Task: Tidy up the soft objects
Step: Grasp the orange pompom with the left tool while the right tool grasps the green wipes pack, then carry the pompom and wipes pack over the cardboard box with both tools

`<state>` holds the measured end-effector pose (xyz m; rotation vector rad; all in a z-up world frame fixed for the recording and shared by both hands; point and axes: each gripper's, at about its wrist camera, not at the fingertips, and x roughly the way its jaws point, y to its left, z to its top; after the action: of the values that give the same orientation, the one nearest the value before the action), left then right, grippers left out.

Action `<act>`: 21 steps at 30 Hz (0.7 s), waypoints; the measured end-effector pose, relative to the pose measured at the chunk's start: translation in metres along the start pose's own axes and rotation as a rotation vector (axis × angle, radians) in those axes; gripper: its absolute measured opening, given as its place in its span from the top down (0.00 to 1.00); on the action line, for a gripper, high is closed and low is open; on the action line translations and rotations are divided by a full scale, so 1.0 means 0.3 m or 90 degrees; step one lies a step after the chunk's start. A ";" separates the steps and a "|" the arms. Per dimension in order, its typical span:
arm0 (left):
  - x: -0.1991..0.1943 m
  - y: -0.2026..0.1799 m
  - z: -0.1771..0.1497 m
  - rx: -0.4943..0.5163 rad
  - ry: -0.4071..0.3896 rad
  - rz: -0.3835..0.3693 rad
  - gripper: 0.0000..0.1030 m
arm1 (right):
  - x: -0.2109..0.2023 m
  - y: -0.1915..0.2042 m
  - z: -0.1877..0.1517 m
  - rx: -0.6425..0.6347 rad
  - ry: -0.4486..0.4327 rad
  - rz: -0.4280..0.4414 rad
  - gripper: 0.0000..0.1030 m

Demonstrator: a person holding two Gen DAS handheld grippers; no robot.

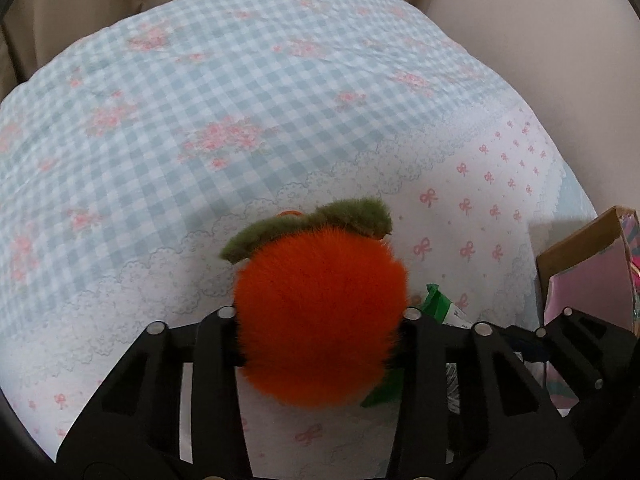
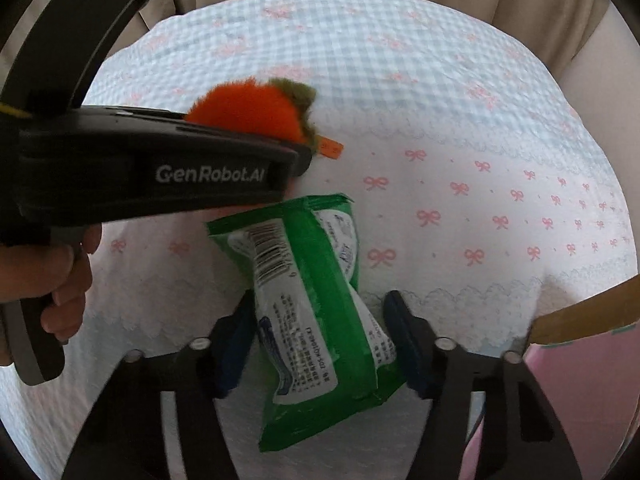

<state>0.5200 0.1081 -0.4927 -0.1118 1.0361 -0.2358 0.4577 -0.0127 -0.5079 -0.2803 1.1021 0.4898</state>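
1. The left gripper (image 1: pixel 320 316) is squeezing an orange plush (image 1: pixel 320 320) between both fingers, holding it clear of the bedspread (image 1: pixel 200 100), apparently for carrying.
2. The right gripper (image 2: pixel 320 340) is clamping a green packet (image 2: pixel 316 304) around its middle, so the ends are sticking out front and back.
3. Both loads are hanging side by side over the bow-printed border.
4. A cardboard box (image 1: pixel 580 248) with a pink lining is sitting at the right edge, a likely destination for both.

Fuzzy orange plush (image 1: pixel 320 320) gripper-clamped; crinkled green packet (image 2: pixel 316 304) tilted, gripper-pinched.
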 end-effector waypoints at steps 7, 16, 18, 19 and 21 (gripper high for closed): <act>-0.054 0.001 -0.013 0.008 -0.007 0.010 0.67 | -0.036 0.024 -0.012 0.005 -0.019 0.000 0.63; -0.237 -0.033 0.009 0.005 -0.023 0.013 0.67 | -0.165 0.015 -0.013 0.051 -0.036 0.000 0.65; -0.293 -0.055 0.021 0.006 -0.027 0.013 0.67 | -0.232 0.010 -0.018 0.063 -0.044 -0.002 0.65; -0.334 -0.070 0.028 0.007 -0.032 0.012 0.67 | -0.258 -0.003 -0.013 0.067 -0.048 -0.003 0.65; -0.402 -0.103 0.040 0.012 -0.038 0.016 0.67 | -0.327 -0.005 -0.019 0.079 -0.057 -0.006 0.65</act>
<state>0.4670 0.1078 -0.3793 -0.0882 0.9746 -0.2183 0.4185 -0.0399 -0.4221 -0.1536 1.0382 0.4201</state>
